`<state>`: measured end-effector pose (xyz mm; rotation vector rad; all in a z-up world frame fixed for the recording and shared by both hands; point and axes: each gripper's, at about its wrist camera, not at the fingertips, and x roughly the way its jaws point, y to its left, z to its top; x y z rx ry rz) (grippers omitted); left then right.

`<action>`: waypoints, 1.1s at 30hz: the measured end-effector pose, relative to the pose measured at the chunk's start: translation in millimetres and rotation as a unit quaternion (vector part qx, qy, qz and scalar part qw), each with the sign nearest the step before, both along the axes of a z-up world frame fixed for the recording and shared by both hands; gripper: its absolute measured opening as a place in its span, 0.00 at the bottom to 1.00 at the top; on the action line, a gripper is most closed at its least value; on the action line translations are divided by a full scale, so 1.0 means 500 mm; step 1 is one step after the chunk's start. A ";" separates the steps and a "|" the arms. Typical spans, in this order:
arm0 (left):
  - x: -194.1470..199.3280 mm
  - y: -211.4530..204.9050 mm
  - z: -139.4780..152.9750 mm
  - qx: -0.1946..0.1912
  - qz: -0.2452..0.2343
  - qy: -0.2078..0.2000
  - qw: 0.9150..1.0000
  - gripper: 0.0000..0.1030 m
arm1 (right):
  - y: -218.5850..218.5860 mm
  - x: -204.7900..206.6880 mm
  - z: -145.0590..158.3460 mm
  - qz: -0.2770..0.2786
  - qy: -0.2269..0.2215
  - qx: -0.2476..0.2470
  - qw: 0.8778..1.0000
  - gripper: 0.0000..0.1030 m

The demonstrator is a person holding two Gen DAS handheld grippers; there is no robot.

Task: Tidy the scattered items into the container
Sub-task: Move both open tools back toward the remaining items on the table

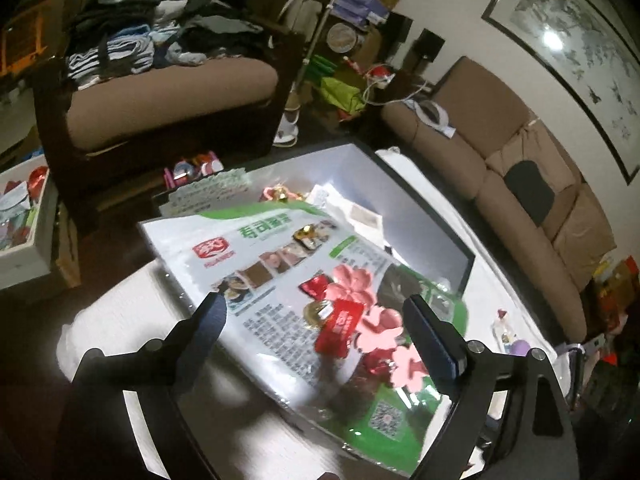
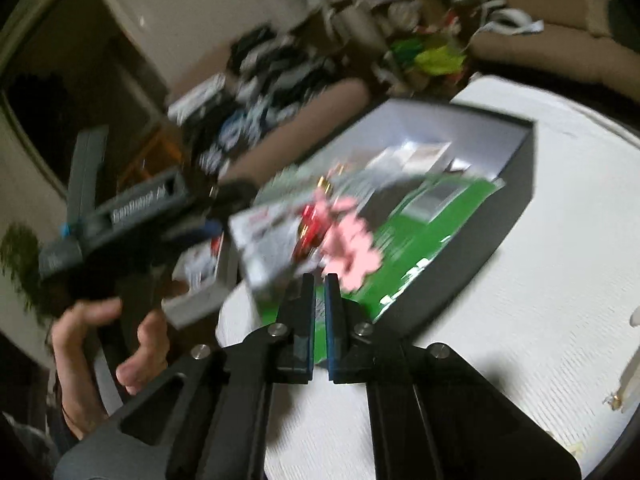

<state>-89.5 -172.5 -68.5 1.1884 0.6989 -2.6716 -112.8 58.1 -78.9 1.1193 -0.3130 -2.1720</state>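
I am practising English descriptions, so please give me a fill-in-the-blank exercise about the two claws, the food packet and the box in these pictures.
1. The left claw, over the food packet, is wide ___.
2. The right claw is ___.
3. The flower ornament lying on the packet is ___ in colour.
4. The box has white inner walls and ___ outer walls.

Missing words: open; shut; pink; black.

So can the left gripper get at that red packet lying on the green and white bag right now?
Probably yes. The left gripper is open, its fingers either side of the red packet on the bag. Nothing lies over the packet, though pink flowers crowd its right side.
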 end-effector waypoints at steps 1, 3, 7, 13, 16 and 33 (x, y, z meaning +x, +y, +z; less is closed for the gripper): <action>-0.001 -0.001 -0.002 -0.001 0.002 -0.002 1.000 0.89 | -0.012 -0.009 -0.004 0.002 -0.005 0.011 1.000 0.04; -0.004 0.002 -0.004 -0.005 0.001 -0.005 1.000 0.89 | -0.047 -0.044 -0.022 -0.016 -0.013 0.048 0.999 0.04; -0.008 0.017 -0.002 -0.006 -0.007 -0.004 1.000 0.89 | -0.034 -0.070 -0.021 -0.125 0.057 0.034 0.990 0.04; -0.014 0.082 0.006 -0.012 -0.056 0.000 0.998 0.89 | 0.120 0.023 0.076 -0.200 0.135 -0.038 0.970 0.10; -0.014 0.146 0.013 -0.020 -0.103 0.009 0.994 0.89 | 0.196 0.051 0.058 -0.248 0.098 0.018 0.964 0.18; -0.025 0.519 -0.154 -0.085 -0.303 -0.184 0.931 0.89 | 0.492 0.117 -0.259 -0.354 -0.325 0.148 0.864 0.46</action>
